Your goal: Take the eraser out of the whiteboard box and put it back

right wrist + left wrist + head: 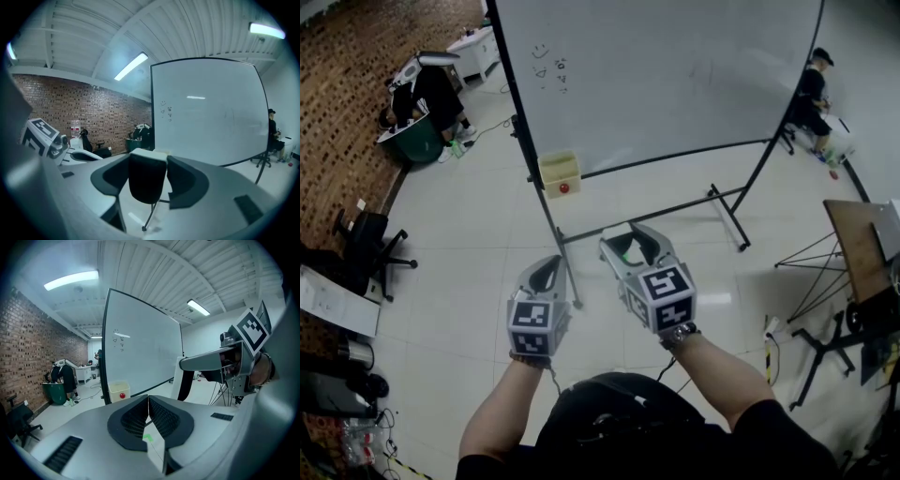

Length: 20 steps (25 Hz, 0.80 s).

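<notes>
A rolling whiteboard stands ahead of me. Its pale yellow box with a red dot hangs at the board's lower left corner and also shows in the left gripper view. My right gripper is held level, well short of the board, shut on the eraser, a black felt block with a white back. My left gripper hovers just left of it, its jaws shut tip to tip with nothing between them. Both are apart from the box.
The whiteboard stand's legs and feet spread over the pale floor in front of me. A person bends over a green bin at far left, and another person sits at far right. An office chair stands left and a wooden table right.
</notes>
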Motion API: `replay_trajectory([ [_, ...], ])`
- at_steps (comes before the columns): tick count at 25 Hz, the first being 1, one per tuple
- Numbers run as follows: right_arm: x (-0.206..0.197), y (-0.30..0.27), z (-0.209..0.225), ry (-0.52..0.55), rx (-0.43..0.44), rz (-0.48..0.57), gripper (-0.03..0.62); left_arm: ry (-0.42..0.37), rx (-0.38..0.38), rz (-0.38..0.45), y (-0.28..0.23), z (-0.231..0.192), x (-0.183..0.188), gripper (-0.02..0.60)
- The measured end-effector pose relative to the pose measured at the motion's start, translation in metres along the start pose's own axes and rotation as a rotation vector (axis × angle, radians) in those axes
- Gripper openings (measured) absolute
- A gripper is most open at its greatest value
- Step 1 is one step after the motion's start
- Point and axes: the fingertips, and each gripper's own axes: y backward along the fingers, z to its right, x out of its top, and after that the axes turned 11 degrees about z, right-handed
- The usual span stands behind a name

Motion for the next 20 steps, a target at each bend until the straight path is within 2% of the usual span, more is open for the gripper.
replay_trajectory([
  [20,0.005,0.001,-0.069,0.011,-0.061,-0.006,0.27,-0.004,-0.084,0.059,0.04,-0.041,0.022,0.005],
])
